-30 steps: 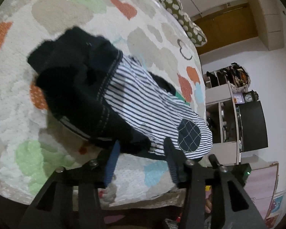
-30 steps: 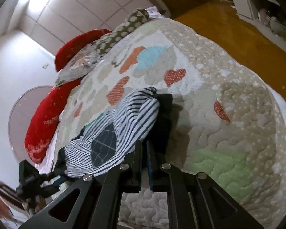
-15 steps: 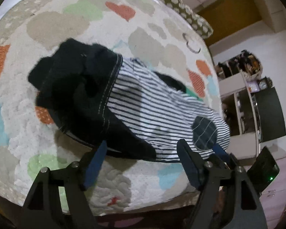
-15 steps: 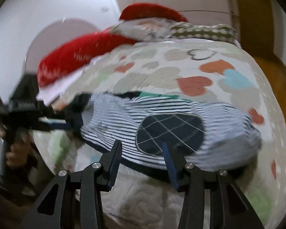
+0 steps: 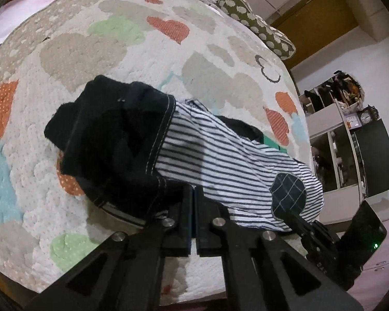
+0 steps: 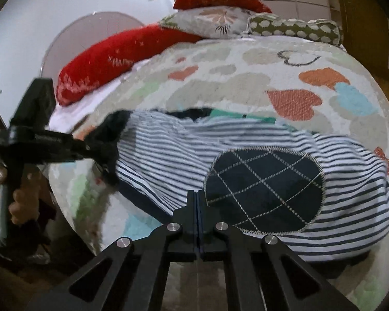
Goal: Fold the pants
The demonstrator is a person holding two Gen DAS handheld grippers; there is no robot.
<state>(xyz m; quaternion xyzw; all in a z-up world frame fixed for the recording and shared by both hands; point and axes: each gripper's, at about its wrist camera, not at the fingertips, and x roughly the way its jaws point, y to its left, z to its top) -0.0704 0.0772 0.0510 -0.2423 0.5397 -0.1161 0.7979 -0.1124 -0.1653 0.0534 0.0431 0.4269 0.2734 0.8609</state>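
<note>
Striped pants: pants [image 5: 220, 160] of white cloth with thin dark stripes lie lengthwise near the bed's near edge, with a dark band at one end and a dark oval knee patch [image 6: 264, 189] crossed by pale stitching.
Bed: quilt [image 5: 116, 51] of pale cloth with hearts and clouds in orange, green, blue and beige; the pants rest on it.
Left gripper pose: left gripper [image 5: 193, 194] points steeply down at the dark band end of the pants, by the bed's near edge; in the right view it comes in from the left [image 6: 72, 150], level with the quilt.
Left jaws: clenched, the two fingers pressed together; their tips are at the lower hem of the dark band and seem to pinch its cloth.
Right gripper pose: right gripper [image 6: 197, 199] slants down at the near edge of the pants, just beside the knee patch; in the left view it shows low at the right [image 5: 293, 217], its tip under the patch end.
Right jaws: clenched, fingers meeting on the striped cloth at the hem.
Hand: a hand [image 6: 20, 202] grips the left gripper's handle, off the bed's edge.
Pillows: red pillows [image 6: 111, 54], a flowered one and a green dotted one lie along the bed's far edge.
</note>
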